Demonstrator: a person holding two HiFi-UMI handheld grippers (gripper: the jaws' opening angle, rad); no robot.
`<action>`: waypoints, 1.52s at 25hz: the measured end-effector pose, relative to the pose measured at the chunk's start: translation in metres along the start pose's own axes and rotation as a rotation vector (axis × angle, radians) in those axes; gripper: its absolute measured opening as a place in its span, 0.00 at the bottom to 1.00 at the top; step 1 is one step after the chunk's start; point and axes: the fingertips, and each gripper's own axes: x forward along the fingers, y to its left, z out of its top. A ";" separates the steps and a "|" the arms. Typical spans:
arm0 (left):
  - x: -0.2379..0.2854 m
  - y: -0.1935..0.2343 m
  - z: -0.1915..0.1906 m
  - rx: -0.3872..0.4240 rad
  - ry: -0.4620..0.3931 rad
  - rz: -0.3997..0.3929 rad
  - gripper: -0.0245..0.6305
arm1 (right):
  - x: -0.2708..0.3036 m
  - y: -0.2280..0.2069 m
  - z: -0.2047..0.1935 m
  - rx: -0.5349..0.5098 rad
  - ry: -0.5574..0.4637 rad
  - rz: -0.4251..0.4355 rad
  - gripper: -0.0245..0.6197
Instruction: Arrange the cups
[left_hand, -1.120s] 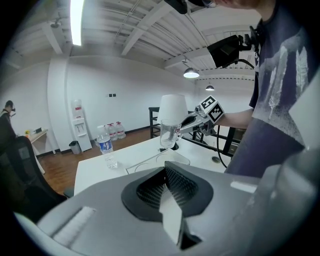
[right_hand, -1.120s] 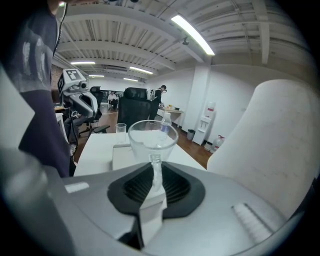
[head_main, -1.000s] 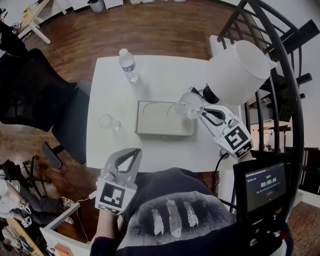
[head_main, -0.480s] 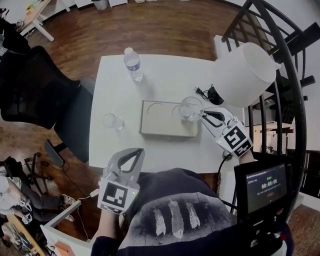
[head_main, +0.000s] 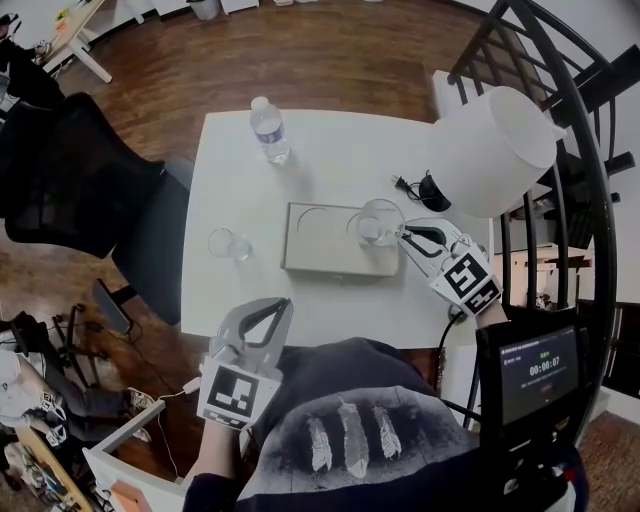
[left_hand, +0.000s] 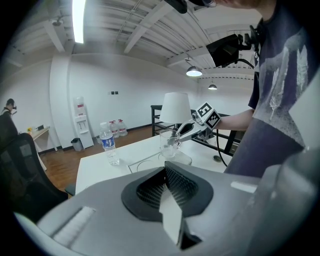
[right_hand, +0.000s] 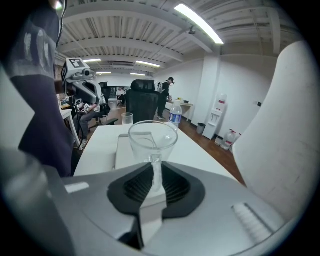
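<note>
A clear glass cup (head_main: 380, 221) with a handle hangs over the right hollow of a flat beige tray (head_main: 320, 245) on the white table. My right gripper (head_main: 405, 236) is shut on the cup's handle; in the right gripper view the cup (right_hand: 152, 140) stands upright just beyond the jaws, its handle pinched between them. A second small clear cup (head_main: 222, 243) stands on the table left of the tray. My left gripper (head_main: 262, 308) is held off the table's near edge, shut with nothing in it. The left gripper view shows the held cup (left_hand: 169, 143) across the table.
A water bottle (head_main: 268, 130) stands at the table's far side. A white lamp shade (head_main: 490, 150) rises at the right, with a black plug and cable (head_main: 428, 190) under it. A black office chair (head_main: 90, 190) is at the left, and a black railing (head_main: 570, 150) at the right.
My right gripper has sunk with the cup, bringing it lower over the tray's right hollow. The left gripper has kept still.
</note>
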 end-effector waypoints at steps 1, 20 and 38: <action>0.000 0.000 0.000 0.000 0.001 -0.001 0.06 | 0.001 0.000 -0.001 -0.002 0.004 0.002 0.11; 0.005 0.001 -0.001 -0.030 0.001 -0.019 0.06 | 0.015 0.004 -0.011 0.000 0.036 0.039 0.11; 0.011 0.002 0.000 -0.034 0.004 -0.019 0.06 | 0.017 0.002 -0.018 -0.016 0.034 0.054 0.11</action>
